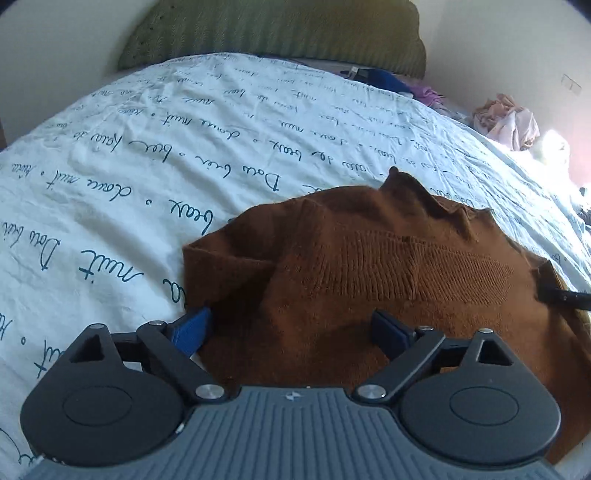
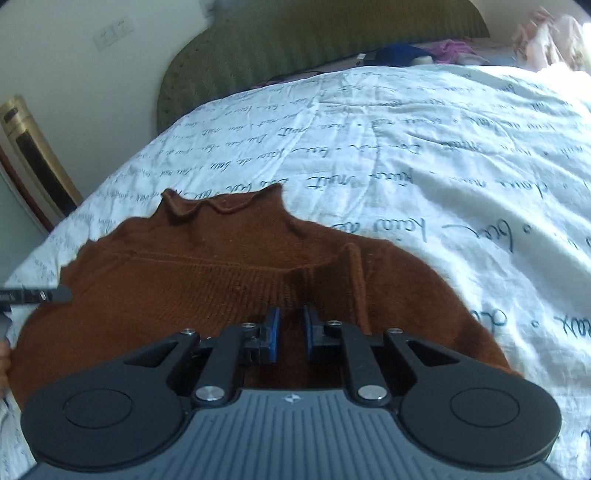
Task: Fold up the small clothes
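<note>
The brown sweater lies spread on the white bedcover printed with dark handwriting, directly under and ahead of both sets of jaws. My left gripper stands wide open, holding nothing; its left blue pad sits at the sweater's left edge where a folded flap rises, and its right pad hovers over the knit. From the right wrist camera, my right gripper has its jaws nearly closed, only a narrow gap between the blue pads, and a raised ridge of the sweater runs up just ahead of them. Whether knit is pinched in that gap I cannot tell, since the pads hide the contact. The ruffled collar lies ahead of the right jaws, at the garment's far edge.

Around the work: a green ribbed headboard stands far ahead of the left jaws, against a pale wall. To its right, at the far edge of the bed, a blue garment and a purple one lie bunched, and a pale pink heap sits further right. A gold-framed panel leans at the far left of the right camera's view. Nothing lies between the jaws and the sweater. A black finger of the other gripper pokes in at each frame's edge, cut off. Bright glare washes out the right edge of the left camera's view, and the sweater's near hem is hidden beneath both gripper bodies.
</note>
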`<action>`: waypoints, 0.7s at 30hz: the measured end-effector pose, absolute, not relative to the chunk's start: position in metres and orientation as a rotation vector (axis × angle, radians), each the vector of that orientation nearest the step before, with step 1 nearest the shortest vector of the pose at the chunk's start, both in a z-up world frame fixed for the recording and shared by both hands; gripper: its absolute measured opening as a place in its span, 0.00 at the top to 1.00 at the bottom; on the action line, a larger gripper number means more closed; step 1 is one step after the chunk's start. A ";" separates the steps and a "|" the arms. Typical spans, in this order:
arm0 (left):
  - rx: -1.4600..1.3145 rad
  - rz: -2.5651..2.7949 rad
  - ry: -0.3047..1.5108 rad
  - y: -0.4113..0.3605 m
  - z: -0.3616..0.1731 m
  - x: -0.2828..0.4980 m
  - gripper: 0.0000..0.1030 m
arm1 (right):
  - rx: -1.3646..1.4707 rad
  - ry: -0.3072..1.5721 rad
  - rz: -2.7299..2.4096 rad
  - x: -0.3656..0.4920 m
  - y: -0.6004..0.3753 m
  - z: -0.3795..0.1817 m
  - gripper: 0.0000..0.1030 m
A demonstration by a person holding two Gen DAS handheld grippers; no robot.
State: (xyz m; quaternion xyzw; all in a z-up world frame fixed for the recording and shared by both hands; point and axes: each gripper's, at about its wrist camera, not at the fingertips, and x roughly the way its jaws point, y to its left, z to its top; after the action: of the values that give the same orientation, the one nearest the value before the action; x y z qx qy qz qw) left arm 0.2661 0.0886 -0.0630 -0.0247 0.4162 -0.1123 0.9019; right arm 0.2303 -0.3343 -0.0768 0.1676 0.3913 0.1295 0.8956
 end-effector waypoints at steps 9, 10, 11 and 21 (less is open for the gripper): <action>-0.112 -0.214 0.929 0.141 -0.038 0.296 0.00 | 0.303 0.709 0.287 0.185 -0.259 -0.023 0.00; -0.106 -0.233 0.954 0.145 -0.039 0.306 0.00 | 0.236 0.715 0.335 0.179 -0.230 -0.019 0.00; -0.120 -0.270 0.981 0.149 -0.041 0.316 0.01 | 0.188 0.714 0.345 0.176 -0.207 -0.017 0.00; -0.046 -0.491 1.077 0.127 -0.052 0.362 0.01 | -0.128 0.700 0.464 0.137 -0.034 -0.034 0.00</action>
State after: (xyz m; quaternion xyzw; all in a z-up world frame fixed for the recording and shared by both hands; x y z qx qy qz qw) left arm 0.3621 0.1268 -0.0515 -0.0216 0.5078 -0.2315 0.8295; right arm 0.1370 -0.0338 -0.0342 -0.0623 0.3397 0.2249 0.9111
